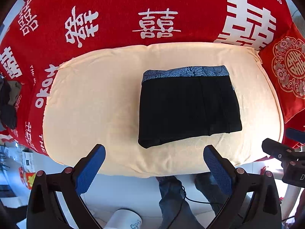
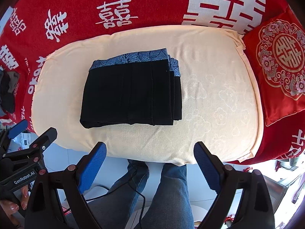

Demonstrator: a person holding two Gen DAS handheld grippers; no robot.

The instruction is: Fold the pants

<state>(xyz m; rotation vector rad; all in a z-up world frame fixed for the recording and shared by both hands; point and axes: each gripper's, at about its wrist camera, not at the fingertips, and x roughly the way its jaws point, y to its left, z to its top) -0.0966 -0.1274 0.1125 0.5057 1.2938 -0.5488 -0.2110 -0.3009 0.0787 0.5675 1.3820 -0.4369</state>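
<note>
Black pants with a blue patterned waistband lie folded into a compact rectangle on a cream cushion. They also show in the right wrist view, left of the cushion's middle. My left gripper is open and empty, held back at the cushion's near edge, short of the pants. My right gripper is open and empty, also at the near edge, right of the pants. Each gripper shows at the edge of the other's view.
A red blanket with white characters covers the surface behind the cushion. A red embroidered pillow lies at the right. Dark clothes are piled at the far left. The person's jeans-clad legs and a cable are below.
</note>
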